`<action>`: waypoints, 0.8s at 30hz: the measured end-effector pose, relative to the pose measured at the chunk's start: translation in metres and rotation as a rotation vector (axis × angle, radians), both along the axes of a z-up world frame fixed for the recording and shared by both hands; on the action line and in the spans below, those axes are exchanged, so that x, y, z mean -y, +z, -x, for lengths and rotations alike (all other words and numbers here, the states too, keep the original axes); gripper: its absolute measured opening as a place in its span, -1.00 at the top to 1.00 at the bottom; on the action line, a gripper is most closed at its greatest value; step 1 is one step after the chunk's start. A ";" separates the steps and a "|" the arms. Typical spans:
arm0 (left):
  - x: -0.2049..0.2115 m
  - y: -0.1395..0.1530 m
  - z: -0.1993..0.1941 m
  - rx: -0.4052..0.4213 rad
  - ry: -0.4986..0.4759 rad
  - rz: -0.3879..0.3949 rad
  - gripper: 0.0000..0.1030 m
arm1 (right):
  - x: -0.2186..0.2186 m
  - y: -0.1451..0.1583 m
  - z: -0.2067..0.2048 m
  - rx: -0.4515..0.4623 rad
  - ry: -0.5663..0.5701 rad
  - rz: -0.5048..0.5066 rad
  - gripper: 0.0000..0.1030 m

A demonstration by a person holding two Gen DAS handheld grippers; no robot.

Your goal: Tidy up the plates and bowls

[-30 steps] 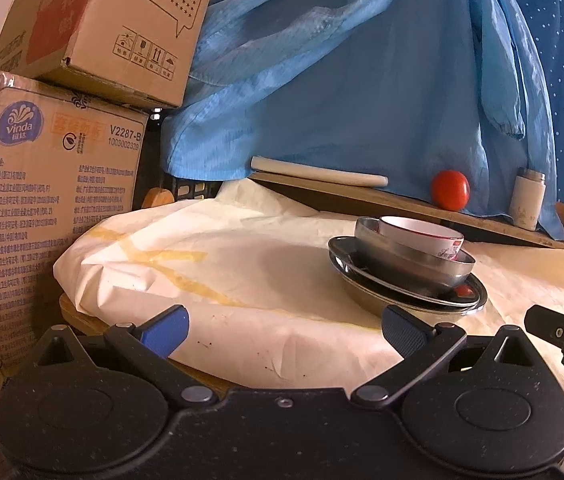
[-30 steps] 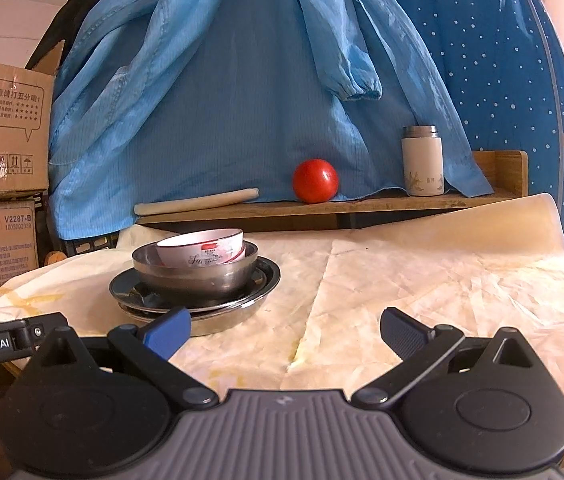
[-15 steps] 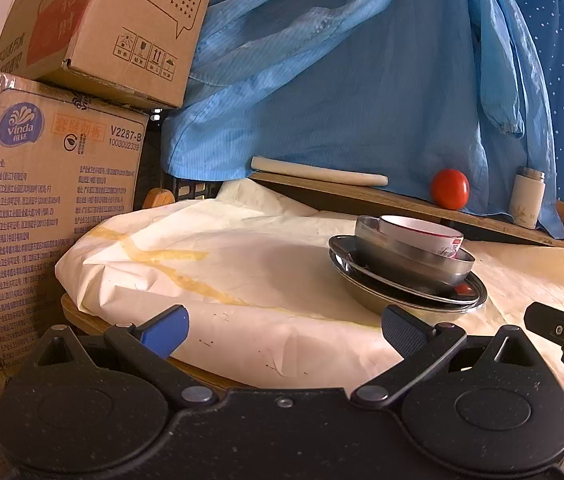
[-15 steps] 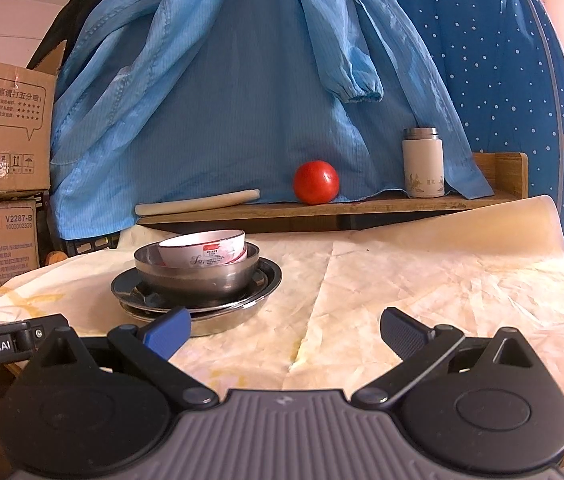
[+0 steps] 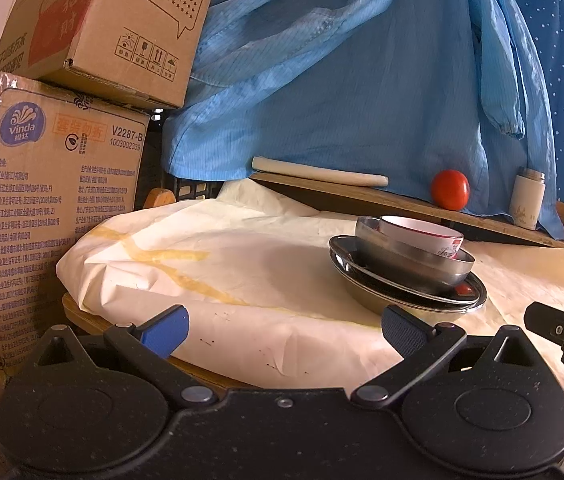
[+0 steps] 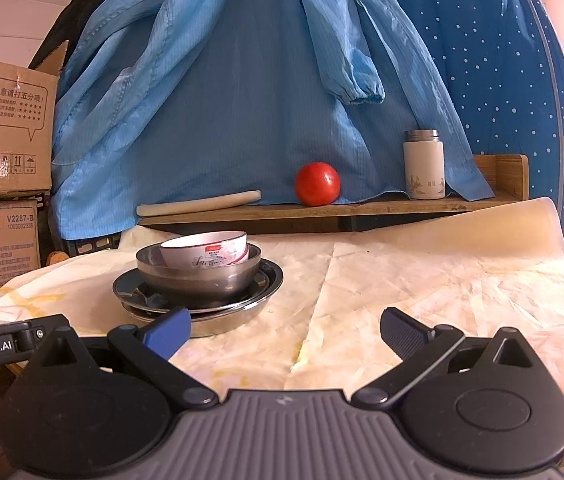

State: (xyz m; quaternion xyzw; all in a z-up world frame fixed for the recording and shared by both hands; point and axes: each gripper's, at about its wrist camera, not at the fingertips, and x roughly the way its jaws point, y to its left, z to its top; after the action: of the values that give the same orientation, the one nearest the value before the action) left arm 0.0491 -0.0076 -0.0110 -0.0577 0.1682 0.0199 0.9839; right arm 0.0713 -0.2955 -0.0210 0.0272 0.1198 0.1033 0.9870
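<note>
Right now both of your grippers hang low at the near edge of the table (image 6: pixel 422 280), and both are spread wide with nothing in them. The dishes sit in one pile on the paper cover: a white bowl (image 6: pixel 205 249) inside a metal bowl (image 6: pixel 199 276), on a metal plate (image 6: pixel 197 300). From your right gripper (image 6: pixel 285 330) the pile lies ahead and to the left. From your left gripper (image 5: pixel 285 326) it lies ahead and to the right (image 5: pixel 406 268). So the pile sits between your two hands, and I think the right one is a bit nearer. Round dishes have no long side. They all stand upright, mouths up, so come at a rim from the side.
</note>
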 end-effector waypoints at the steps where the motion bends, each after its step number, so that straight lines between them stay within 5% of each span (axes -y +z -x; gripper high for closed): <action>1: 0.000 0.000 0.000 0.000 0.000 0.000 -0.98 | 0.000 0.000 0.000 0.001 0.000 0.000 -0.99; 24: 0.000 0.000 0.000 -0.003 0.000 -0.001 -0.98 | -0.001 0.001 -0.001 -0.006 0.009 0.012 -0.99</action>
State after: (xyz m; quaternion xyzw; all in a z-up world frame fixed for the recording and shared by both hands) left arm 0.0489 -0.0079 -0.0114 -0.0573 0.1696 0.0200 0.9836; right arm 0.0718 -0.2940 -0.0202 0.0213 0.1235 0.1068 0.9863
